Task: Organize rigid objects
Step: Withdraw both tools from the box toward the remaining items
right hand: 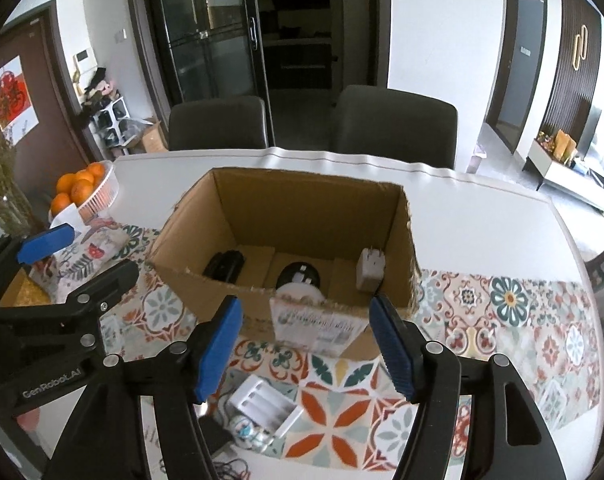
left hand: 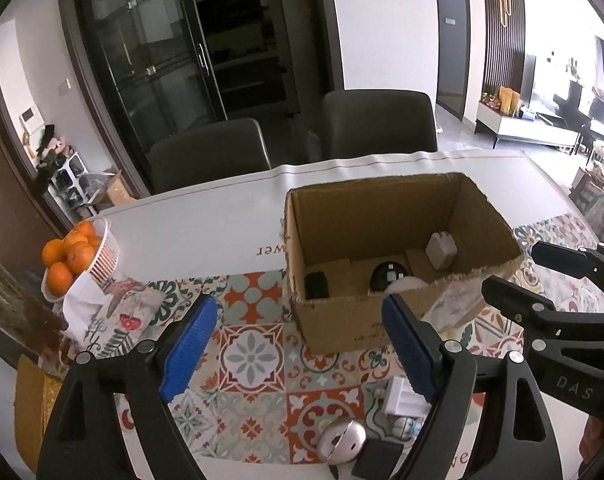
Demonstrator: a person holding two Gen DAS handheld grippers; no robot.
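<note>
Both grippers [left hand: 297, 348] [right hand: 306, 348] open; cardboard box [right hand: 205, 280] holds white charger [right hand: 369, 270].

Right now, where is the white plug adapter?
The white plug adapter stands inside the brown cardboard box, in its right corner beside the round black gadget.

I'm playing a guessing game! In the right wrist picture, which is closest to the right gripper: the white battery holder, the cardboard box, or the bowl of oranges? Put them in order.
1. White battery holder: on the patterned mat, just below the right gripper.
2. Cardboard box: straight ahead, behind it.
3. Bowl of oranges: far left, on the table.
</note>
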